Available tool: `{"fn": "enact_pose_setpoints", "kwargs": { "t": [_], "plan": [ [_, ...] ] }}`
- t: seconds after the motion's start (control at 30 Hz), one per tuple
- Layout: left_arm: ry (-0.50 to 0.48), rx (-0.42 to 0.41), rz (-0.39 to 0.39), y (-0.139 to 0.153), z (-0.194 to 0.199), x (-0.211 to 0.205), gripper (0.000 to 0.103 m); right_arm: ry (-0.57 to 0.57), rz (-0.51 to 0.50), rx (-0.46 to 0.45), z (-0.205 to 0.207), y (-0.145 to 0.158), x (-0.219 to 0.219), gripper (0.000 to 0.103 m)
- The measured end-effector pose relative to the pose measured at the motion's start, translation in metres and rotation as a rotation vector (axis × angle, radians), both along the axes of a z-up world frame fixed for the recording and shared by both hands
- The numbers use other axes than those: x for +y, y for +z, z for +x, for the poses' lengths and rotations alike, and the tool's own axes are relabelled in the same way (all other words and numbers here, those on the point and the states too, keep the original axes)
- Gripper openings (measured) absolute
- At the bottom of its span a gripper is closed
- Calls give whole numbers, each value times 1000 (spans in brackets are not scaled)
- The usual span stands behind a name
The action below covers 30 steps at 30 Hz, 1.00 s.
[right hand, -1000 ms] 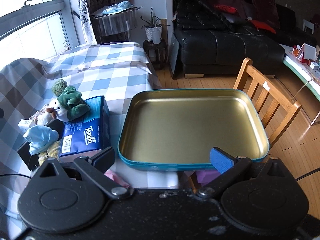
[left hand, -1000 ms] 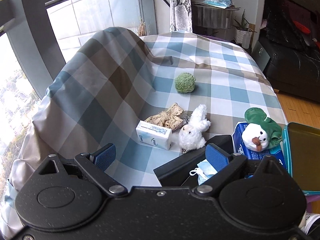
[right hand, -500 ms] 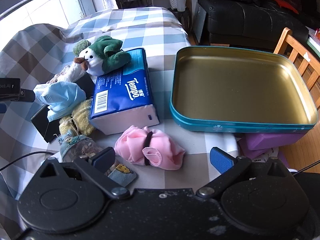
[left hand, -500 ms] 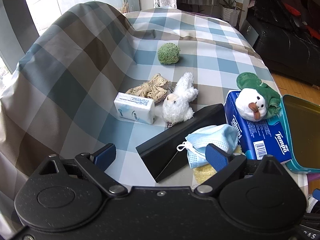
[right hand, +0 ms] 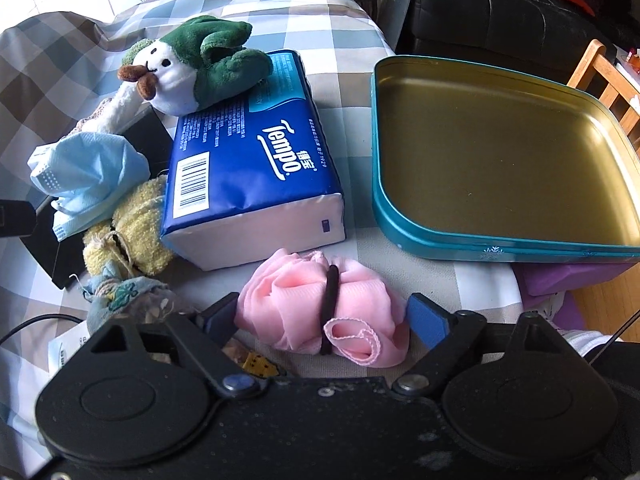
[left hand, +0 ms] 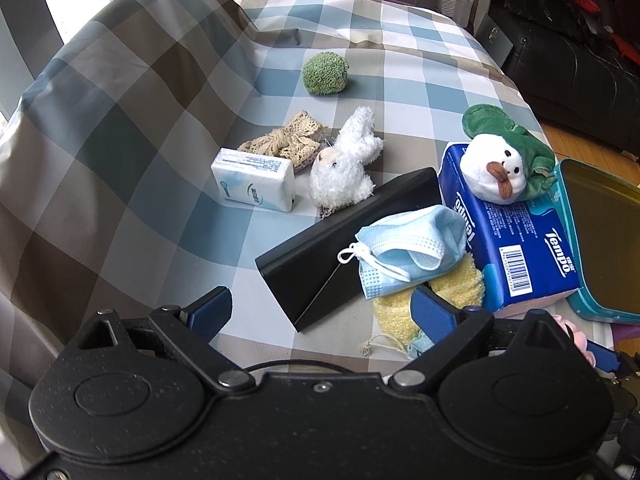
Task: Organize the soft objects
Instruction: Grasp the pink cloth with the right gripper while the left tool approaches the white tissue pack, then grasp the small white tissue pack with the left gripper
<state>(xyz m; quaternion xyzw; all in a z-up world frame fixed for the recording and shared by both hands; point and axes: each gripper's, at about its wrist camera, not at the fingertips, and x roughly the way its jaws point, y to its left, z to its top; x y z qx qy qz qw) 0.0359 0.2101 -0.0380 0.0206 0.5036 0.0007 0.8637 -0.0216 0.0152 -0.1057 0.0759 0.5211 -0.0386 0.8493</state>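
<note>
- The teal tin tray sits empty at one edge of the checked counter, propped on a purple block. I judge it to be the place the soft things are meant to go, which is why it has been left bare.
- The right gripper hangs low just in front of the tray, its blue fingers spread apart on either side of the pink cloth bundle. They flank it but are not yet pressed in, so this looks like the first item picked.
- A black hair band cinches the bundle, so it should lift as one lump rather than unravel.
- Beside the tray lies the blue tissue pack, with the green-and-white plush resting on top, probably just dropped there.
- Beyond the pack from the tray, the blue face mask drapes over a black box, with a yellow towel below it.
- The left gripper hovers near that box, fingers wide apart and holding nothing.
- Farther from the tray sit the white rabbit, small tissue pack, lace piece and green ball.
</note>
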Motion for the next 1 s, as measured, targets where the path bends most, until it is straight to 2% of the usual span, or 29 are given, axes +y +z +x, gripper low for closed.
{"fn": "enact_pose_setpoints", "kwargs": {
  "t": [0.03, 0.13, 0.47, 0.77, 0.9, 1.0],
  "plan": [
    [0, 8, 4, -1, -1, -1, 93, 4, 8, 6, 1, -1, -2, 69],
    [3, 26, 26, -4, -6, -6, 93, 20, 5, -7, -3, 2, -3, 63],
    [64, 142, 14, -23, -28, -8, 93, 31, 67, -95, -32, 32, -18, 63],
    [120, 210, 15, -48, -31, -13, 91, -20, 102, -167, -51, 54, -42, 64],
    [119, 205, 10, -55, -31, -15, 94, -28, 89, -185, -53, 57, -46, 64],
    [116, 191, -6, -50, -32, -16, 91, -31, 90, -189, -54, 57, -46, 64]
  ]
}}
